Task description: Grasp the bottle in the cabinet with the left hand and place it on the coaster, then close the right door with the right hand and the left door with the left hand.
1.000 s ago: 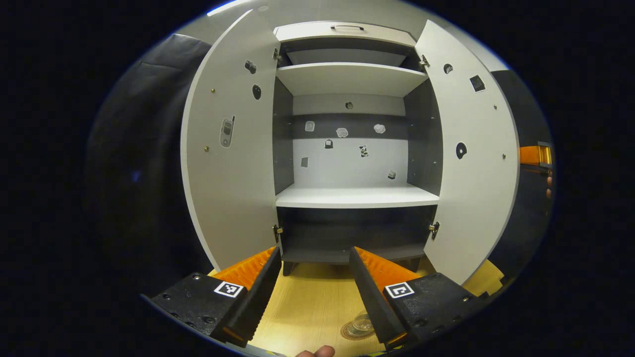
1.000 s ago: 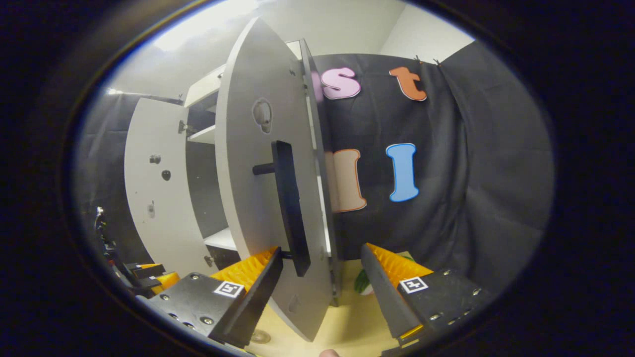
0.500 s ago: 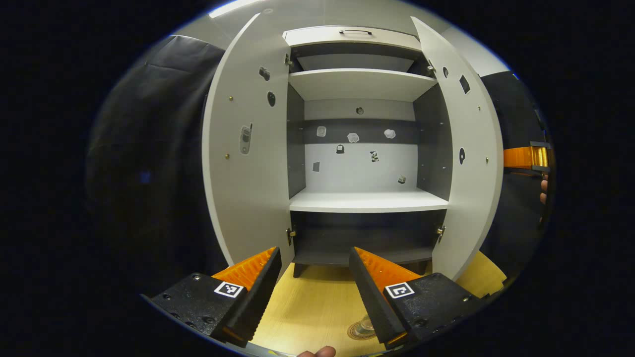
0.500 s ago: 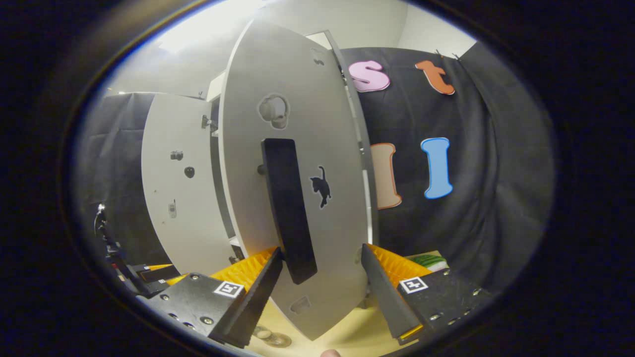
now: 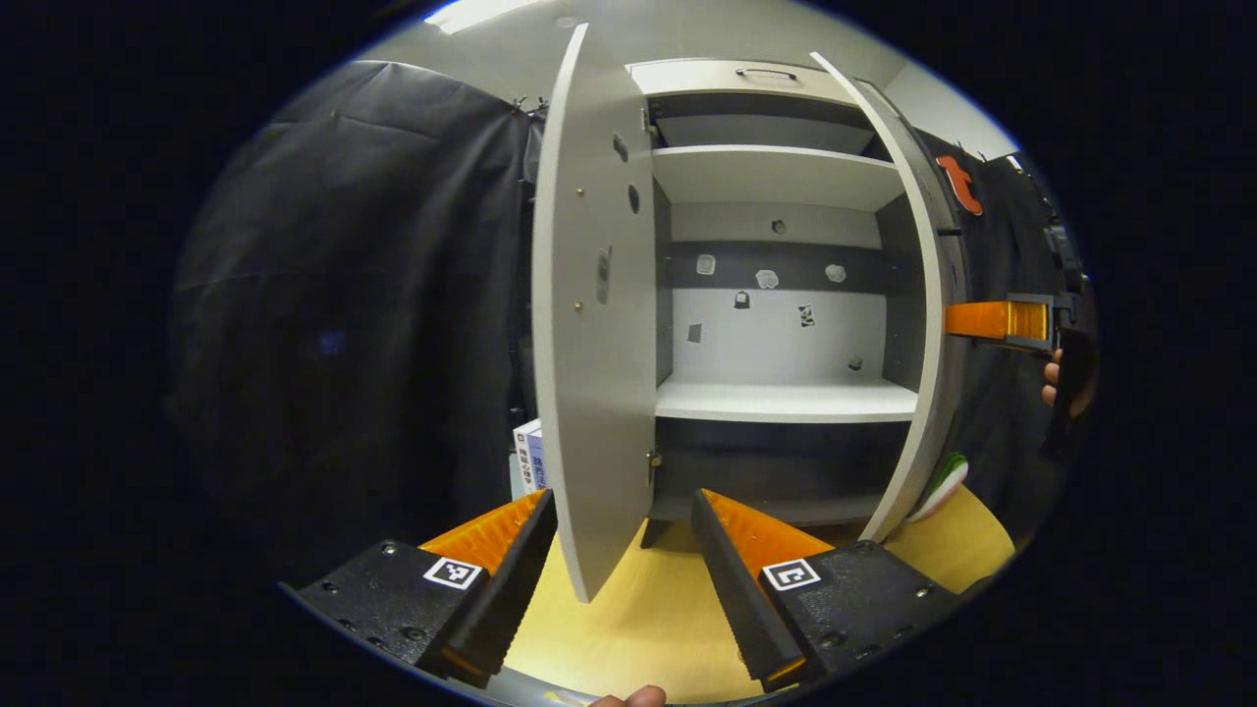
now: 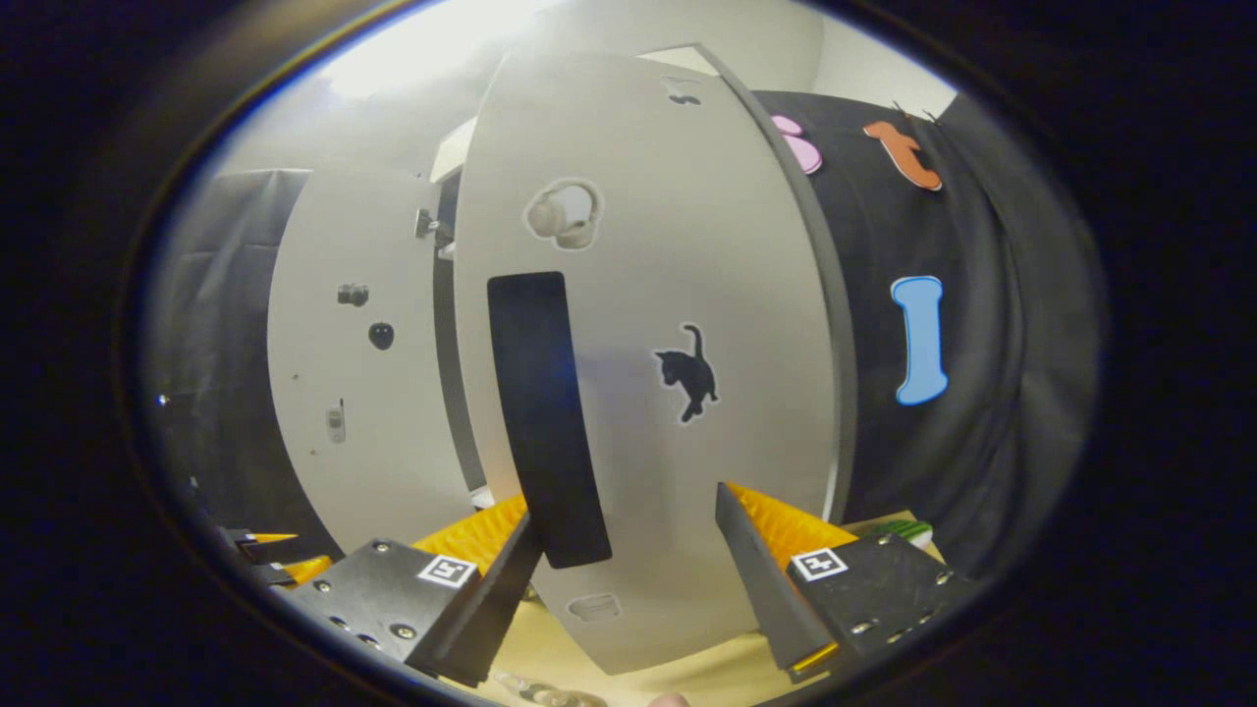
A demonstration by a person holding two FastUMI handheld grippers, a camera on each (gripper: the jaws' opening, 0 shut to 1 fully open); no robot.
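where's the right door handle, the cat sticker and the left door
right door handle [image 6: 545, 422], right gripper view, middle of the black bar.
cat sticker [image 6: 687, 373], right gripper view, the cat's body.
left door [image 5: 594, 393], left gripper view, middle of its inner face.

left gripper [image 5: 624, 579]: jaws open wide, nothing between the pads, pointing level and forward | right gripper [image 6: 624, 589]: jaws open wide, nothing clamped, also seen far at the right edge of the left gripper view, orange finger level, held by a hand [image 5: 1061, 383]
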